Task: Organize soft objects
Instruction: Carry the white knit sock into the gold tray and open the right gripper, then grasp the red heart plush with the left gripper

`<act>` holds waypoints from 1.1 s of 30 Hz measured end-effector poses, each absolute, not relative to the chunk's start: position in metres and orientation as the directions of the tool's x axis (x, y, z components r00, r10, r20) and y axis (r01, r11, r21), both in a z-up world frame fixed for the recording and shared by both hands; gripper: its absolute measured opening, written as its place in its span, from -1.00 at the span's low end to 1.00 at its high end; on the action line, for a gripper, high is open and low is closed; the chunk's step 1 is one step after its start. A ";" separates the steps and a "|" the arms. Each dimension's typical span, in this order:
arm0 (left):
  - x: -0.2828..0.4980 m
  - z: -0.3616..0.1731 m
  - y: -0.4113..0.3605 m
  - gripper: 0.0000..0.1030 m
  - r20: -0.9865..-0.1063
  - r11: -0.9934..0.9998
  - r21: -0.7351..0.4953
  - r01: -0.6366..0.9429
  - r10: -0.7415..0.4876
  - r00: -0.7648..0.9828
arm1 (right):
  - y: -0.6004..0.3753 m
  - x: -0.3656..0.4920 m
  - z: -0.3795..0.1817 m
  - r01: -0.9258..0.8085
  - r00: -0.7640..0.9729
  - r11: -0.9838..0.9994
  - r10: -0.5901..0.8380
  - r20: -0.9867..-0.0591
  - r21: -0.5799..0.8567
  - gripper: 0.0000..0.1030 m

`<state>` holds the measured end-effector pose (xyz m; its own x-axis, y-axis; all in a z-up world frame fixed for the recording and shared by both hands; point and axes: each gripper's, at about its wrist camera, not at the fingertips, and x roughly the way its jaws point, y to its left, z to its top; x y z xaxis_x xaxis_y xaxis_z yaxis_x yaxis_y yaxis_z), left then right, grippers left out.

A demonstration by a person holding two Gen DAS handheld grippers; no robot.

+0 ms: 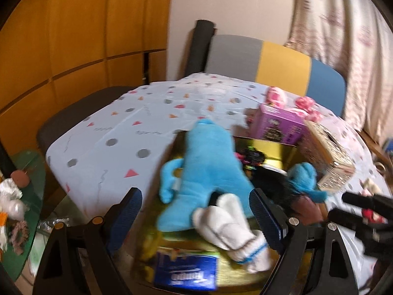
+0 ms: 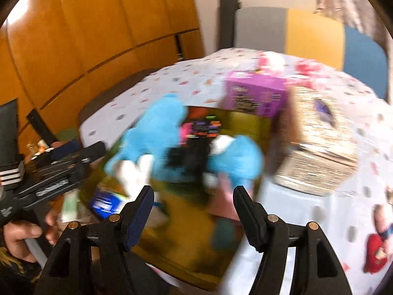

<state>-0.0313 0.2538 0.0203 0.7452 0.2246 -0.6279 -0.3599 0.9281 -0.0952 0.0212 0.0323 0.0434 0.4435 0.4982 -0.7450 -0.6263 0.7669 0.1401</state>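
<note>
A gold box [image 1: 270, 147] on the table holds a long blue plush toy [image 1: 208, 167], a pair of white socks [image 1: 228, 223], a black furry item [image 1: 277, 186] and a smaller blue plush [image 1: 303, 177]. My left gripper [image 1: 196, 211] hovers open over the box's near side. The socks show between its fingers, and neither pad presses on them. My right gripper [image 2: 194, 204] is also open above the same gold box [image 2: 186, 241], with nothing gripped. The blue plush [image 2: 157, 132] and the socks [image 2: 135, 172] lie beyond it, blurred.
A blue tissue pack [image 1: 186, 272] lies in the box's near corner. A purple carton [image 1: 277, 125] and a woven box [image 1: 329, 162] stand behind and to the right. Pink soft items [image 1: 277, 95] sit at the table's far edge, a red plush [image 2: 375, 253] at right. A chair [image 1: 282, 64] stands beyond.
</note>
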 end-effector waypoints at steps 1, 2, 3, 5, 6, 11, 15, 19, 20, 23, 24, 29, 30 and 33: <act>-0.030 0.022 0.248 0.74 -0.627 0.935 -0.091 -0.344 0.214 0.749 | 0.021 0.025 0.045 -0.608 0.460 0.783 0.481 -0.746 0.130 0.32; -0.029 0.023 0.243 0.74 -0.627 0.941 -0.086 -0.328 0.205 0.751 | 0.009 0.029 0.044 -0.591 0.474 0.798 0.463 -0.749 0.119 0.32; -0.027 0.024 0.237 0.74 -0.628 0.947 -0.080 -0.311 0.195 0.754 | -0.003 0.034 0.045 -0.567 0.495 0.817 0.438 -0.751 0.104 0.32; -0.023 0.026 0.224 0.74 -0.630 0.958 -0.071 -0.277 0.172 0.757 | -0.027 0.046 0.047 -0.510 0.533 0.856 0.392 -0.750 0.085 0.32; -0.022 0.026 0.218 0.74 -0.631 0.963 -0.067 -0.263 0.164 0.759 | -0.044 0.052 0.049 -0.477 0.551 0.875 0.371 -0.747 0.082 0.32; -0.016 0.029 0.187 0.74 -0.633 0.981 -0.047 -0.188 0.116 0.765 | -0.112 0.074 0.056 -0.305 0.637 0.951 0.241 -0.732 0.048 0.32; -0.011 0.031 0.164 0.74 -0.637 0.991 -0.027 -0.128 0.082 0.767 | -0.170 0.087 0.061 -0.142 0.696 0.989 0.126 -0.707 0.037 0.32; -0.008 0.032 0.146 0.74 -0.644 0.997 -0.021 -0.079 0.047 0.764 | -0.224 0.098 0.059 0.035 0.737 0.999 -0.006 -0.676 0.029 0.32; -0.007 0.032 0.142 0.74 -0.646 0.998 -0.017 -0.068 0.041 0.763 | -0.239 0.100 0.057 0.092 0.747 0.995 -0.049 -0.664 0.031 0.32; -0.003 0.031 0.128 0.74 -0.657 1.000 -0.015 -0.027 0.010 0.754 | -0.279 0.101 0.047 0.274 0.747 0.961 -0.181 -0.640 0.048 0.32; -0.001 0.030 0.122 0.74 -0.662 1.000 -0.014 -0.010 -0.002 0.749 | -0.295 0.101 0.046 0.327 0.732 0.939 -0.184 -0.656 0.101 0.32; 0.004 0.026 0.097 0.74 -0.679 0.997 -0.031 0.071 -0.073 0.731 | -0.339 0.089 0.045 0.437 0.735 0.857 -0.165 -0.658 0.273 0.32; 0.005 0.025 0.089 0.74 -0.682 0.995 -0.022 0.093 -0.083 0.727 | -0.345 0.088 0.043 0.447 0.734 0.840 -0.147 -0.664 0.308 0.32; 0.008 0.023 0.070 0.74 -0.689 0.989 -0.006 0.146 -0.110 0.716 | -0.359 0.084 0.037 0.499 0.715 0.793 -0.149 -0.684 0.350 0.32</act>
<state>0.0078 0.0704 0.0231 0.7164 -0.1098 -0.6890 0.1458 0.9893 -0.0061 0.0840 -0.3591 0.0371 0.7146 -0.1487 -0.6835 0.4994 0.7928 0.3495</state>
